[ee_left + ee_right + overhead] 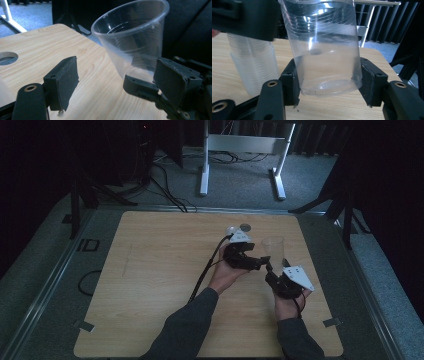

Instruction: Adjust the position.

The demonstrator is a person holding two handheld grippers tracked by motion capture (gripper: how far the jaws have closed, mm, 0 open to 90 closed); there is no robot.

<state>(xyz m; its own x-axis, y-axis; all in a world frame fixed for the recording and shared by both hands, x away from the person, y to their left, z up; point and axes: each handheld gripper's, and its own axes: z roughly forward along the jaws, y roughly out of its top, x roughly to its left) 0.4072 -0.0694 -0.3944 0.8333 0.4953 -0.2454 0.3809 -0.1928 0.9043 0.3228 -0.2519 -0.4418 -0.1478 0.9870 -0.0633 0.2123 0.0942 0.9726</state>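
cup (324, 50) clamped low in my right gripper (281, 279), lifted at right of table (150, 285). left gripper (245, 257) spread apart just beside it. thin wall may buckle or slip if i squeeze harder.

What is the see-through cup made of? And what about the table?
The cup looks like thin clear plastic: you can see right through it, it shines, and fine ridges ring its wall. The right gripper clamps it near the base. The table looks like light wood, though the grain lines could be a printed wood-look top; its finish seems smooth and matte.
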